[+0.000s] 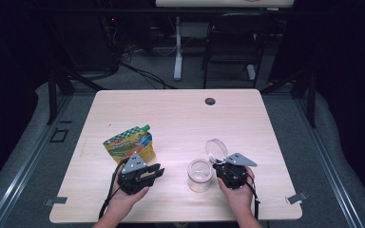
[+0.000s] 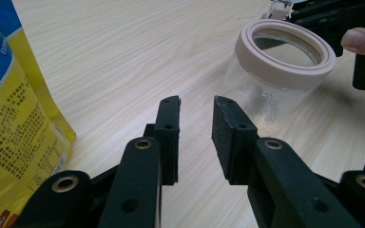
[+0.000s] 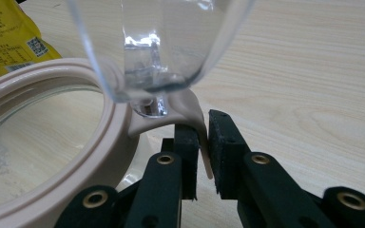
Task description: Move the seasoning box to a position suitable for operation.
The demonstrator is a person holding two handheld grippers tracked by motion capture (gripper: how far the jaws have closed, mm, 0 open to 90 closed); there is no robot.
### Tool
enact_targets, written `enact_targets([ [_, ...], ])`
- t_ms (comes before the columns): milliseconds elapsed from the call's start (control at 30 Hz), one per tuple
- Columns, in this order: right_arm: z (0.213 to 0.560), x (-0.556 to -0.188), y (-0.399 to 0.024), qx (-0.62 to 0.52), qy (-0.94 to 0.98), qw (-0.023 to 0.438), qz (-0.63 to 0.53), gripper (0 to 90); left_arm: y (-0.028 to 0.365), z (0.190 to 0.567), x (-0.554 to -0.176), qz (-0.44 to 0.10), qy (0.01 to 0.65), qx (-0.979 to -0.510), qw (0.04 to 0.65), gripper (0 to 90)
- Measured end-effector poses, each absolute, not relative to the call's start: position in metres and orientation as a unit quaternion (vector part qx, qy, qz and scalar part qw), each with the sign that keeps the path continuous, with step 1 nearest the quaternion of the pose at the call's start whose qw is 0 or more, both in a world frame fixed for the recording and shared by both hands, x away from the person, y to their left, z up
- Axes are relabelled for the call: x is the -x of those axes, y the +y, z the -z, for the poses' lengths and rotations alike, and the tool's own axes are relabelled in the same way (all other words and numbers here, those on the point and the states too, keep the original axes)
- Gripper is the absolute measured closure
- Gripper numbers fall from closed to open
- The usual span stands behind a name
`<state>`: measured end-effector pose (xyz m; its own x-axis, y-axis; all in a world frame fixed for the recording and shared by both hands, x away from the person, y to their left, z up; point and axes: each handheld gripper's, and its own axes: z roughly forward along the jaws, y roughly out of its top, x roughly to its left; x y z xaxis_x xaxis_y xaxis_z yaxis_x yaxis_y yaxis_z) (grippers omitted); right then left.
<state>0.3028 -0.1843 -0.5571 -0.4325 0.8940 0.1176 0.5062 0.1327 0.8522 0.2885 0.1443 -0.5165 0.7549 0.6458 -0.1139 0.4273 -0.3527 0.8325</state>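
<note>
Resting on a pale wooden table [image 1: 180, 114], a clear jar [image 1: 199, 175] with a pinkish-beige rim stands open near the person's edge, its clear lid [image 1: 216, 148] swung up and back on a hinge. The right gripper [image 1: 222, 167], held in the person's right hand [image 1: 237, 192], sits just beside the jar on its right. In the right gripper view, its two black jaws are nearly together and clamp a thin beige tab [image 3: 200, 137] that juts from the jar's rim below the raised lid; the pads press the tab from both sides. The jar's rim [image 3: 43, 142] curves away to the left of that view, and the clear lid [image 3: 161, 42] rises directly above the jaws.

The left gripper [image 1: 158, 171], in the person's left hand [image 1: 126, 194], lies low on the table to the left of the jar, well apart from it. In the left gripper view its jaws stand a little apart with only bare tabletop between them; they grasp nothing and touch nothing. The jar [image 2: 283, 61] shows ahead and to the right of them.

A yellow and blue snack pouch [image 1: 130, 145] with a green cap lies flat just behind the left gripper, close to it.
</note>
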Motion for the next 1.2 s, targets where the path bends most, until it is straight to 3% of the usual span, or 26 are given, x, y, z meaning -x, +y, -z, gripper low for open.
enact_targets([
  [900,0.556,-0.305,-0.21,-0.51,0.7,0.258,-0.427,83.2,0.158,0.508,-0.287,-0.133,0.342,-0.802,0.472,72.0],
  [1200,0.556,-0.303,-0.228,-0.534,0.681,0.232,-0.444,80.1,0.171,0.508,-0.286,-0.138,0.356,-0.798,0.467,71.5],
])
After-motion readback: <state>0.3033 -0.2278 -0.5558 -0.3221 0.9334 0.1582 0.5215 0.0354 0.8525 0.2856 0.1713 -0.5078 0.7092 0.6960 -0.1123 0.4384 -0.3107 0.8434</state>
